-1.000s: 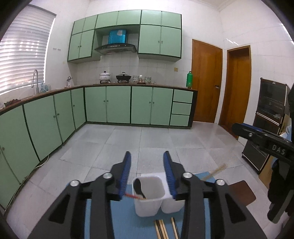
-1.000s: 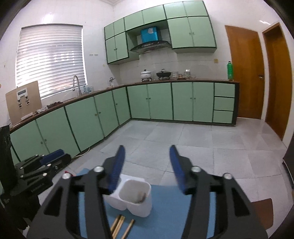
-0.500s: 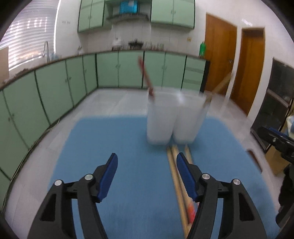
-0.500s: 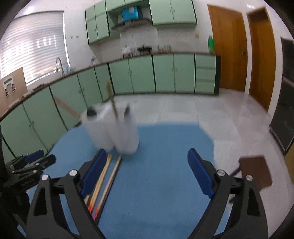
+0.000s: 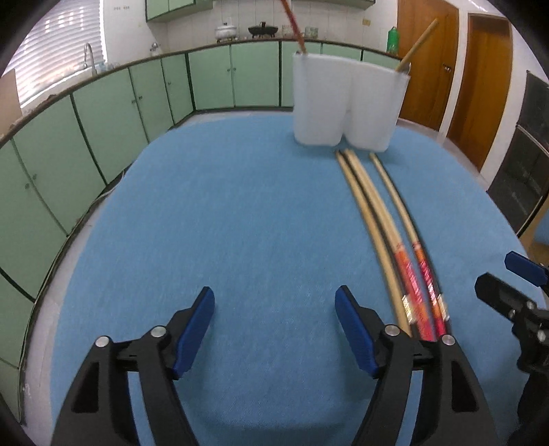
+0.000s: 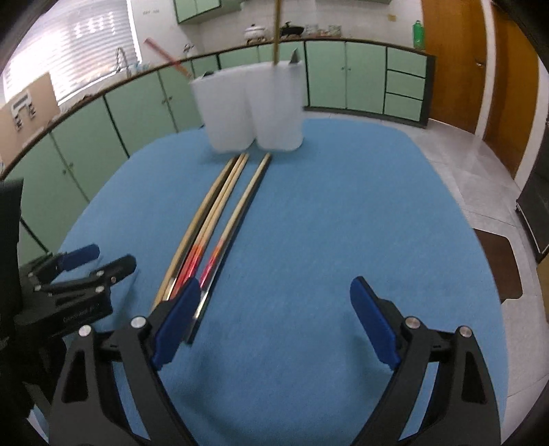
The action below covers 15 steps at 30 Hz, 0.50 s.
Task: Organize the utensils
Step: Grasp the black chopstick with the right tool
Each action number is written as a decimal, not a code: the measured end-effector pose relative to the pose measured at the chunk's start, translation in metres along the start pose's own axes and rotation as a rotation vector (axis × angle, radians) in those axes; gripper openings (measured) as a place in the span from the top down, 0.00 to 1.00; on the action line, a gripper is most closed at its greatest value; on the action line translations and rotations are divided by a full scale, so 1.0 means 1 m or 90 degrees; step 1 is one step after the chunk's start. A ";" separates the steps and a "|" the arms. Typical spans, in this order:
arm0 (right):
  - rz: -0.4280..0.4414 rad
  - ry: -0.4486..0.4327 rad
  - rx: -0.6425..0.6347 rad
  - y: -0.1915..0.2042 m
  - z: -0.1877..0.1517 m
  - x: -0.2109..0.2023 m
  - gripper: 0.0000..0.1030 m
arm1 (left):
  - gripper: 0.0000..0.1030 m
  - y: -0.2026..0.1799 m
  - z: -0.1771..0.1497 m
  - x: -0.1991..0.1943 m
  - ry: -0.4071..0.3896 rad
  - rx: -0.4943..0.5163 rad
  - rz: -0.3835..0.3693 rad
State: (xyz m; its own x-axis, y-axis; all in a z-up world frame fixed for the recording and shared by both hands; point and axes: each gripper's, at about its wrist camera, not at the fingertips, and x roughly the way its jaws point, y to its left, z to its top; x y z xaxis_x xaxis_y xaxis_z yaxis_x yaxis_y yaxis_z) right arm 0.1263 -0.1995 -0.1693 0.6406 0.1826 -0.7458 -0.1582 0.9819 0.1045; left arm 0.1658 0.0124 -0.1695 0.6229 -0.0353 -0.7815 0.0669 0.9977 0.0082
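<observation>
Several long wooden chopsticks (image 5: 377,212) with red-orange ends lie side by side on the blue mat (image 5: 206,206), pointing at a white two-compartment holder (image 5: 346,106) at the far end. A red-handled utensil (image 5: 293,27) and a wooden stick (image 5: 417,44) stand in the holder. My left gripper (image 5: 274,296) hangs low over bare mat just left of the chopsticks, its jaws opening with nothing between them. My right gripper (image 6: 274,284) is open over the mat, and its left finger overlaps the near ends of the chopsticks (image 6: 219,212). The holder (image 6: 250,109) stands beyond them.
The mat covers a small table with rounded edges; tiled floor drops off all round. A brown stool seat (image 6: 497,260) sits right of the table. Green cabinets line the far walls, and wooden doors and a dark oven unit stand at the right.
Both grippers dropped from high above the holder toward the mat and tilted downward. Their jaws spread wider. The holder now stands far ahead instead of between the fingers.
</observation>
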 end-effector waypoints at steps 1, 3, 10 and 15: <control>0.000 0.003 -0.003 0.001 -0.001 0.001 0.17 | 0.30 0.002 -0.002 0.000 0.002 -0.004 0.000; 0.001 0.011 -0.013 0.007 -0.003 0.002 0.18 | 0.30 0.005 -0.003 -0.001 0.003 -0.011 0.002; -0.013 0.043 -0.056 0.023 -0.009 0.010 0.22 | 0.28 0.003 -0.009 -0.007 0.004 -0.010 0.007; -0.030 0.052 -0.071 0.023 -0.009 0.011 0.23 | 0.27 0.004 -0.010 -0.009 0.005 -0.011 0.007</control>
State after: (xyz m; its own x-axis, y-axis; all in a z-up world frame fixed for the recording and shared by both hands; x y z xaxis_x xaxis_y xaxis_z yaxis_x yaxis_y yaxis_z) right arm 0.1228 -0.1749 -0.1808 0.5870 0.1277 -0.7995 -0.2146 0.9767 -0.0015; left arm 0.1531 0.0170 -0.1686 0.6174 -0.0240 -0.7863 0.0471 0.9989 0.0065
